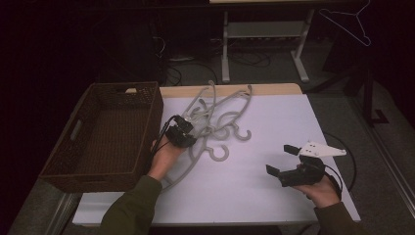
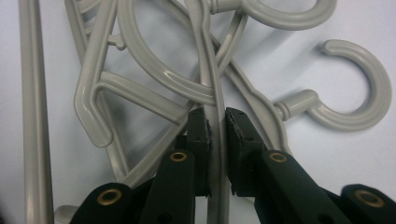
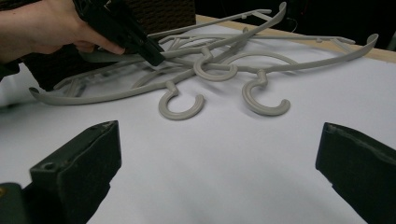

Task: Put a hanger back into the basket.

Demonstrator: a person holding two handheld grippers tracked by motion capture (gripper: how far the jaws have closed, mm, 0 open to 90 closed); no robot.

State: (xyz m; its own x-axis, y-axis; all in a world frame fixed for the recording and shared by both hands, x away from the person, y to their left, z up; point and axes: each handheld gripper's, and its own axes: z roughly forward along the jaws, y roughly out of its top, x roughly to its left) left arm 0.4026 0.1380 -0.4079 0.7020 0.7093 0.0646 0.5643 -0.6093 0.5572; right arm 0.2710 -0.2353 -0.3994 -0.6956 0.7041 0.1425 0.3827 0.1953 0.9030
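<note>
Broadly, the counter (image 1: 274, 191) carries a white sheet under everything, with a bare wooden strip along its far edge. At its left side stands a dark woven basket (image 1: 73, 161) with a slot handle in its near-left wall. Just right of the basket, on the far left part of the white sheet, lies a tangle of grey plastic hangers (image 1: 220, 110), their arms crossing one another and three hooks curling toward the person. The left tool (image 1: 188, 134) sits at the near edge of that tangle, close beside the basket wall, and is clenched on one hanger bar (image 2: 215, 107): in the left gripper view the slim grey bar runs straight up between the two black jaws, whose pads press it from both sides. Well apart, over bare sheet near the right front corner, the right tool (image 1: 281, 159) is released, its jaws spread wide with nothing between them, pointing across toward the hangers.
</note>
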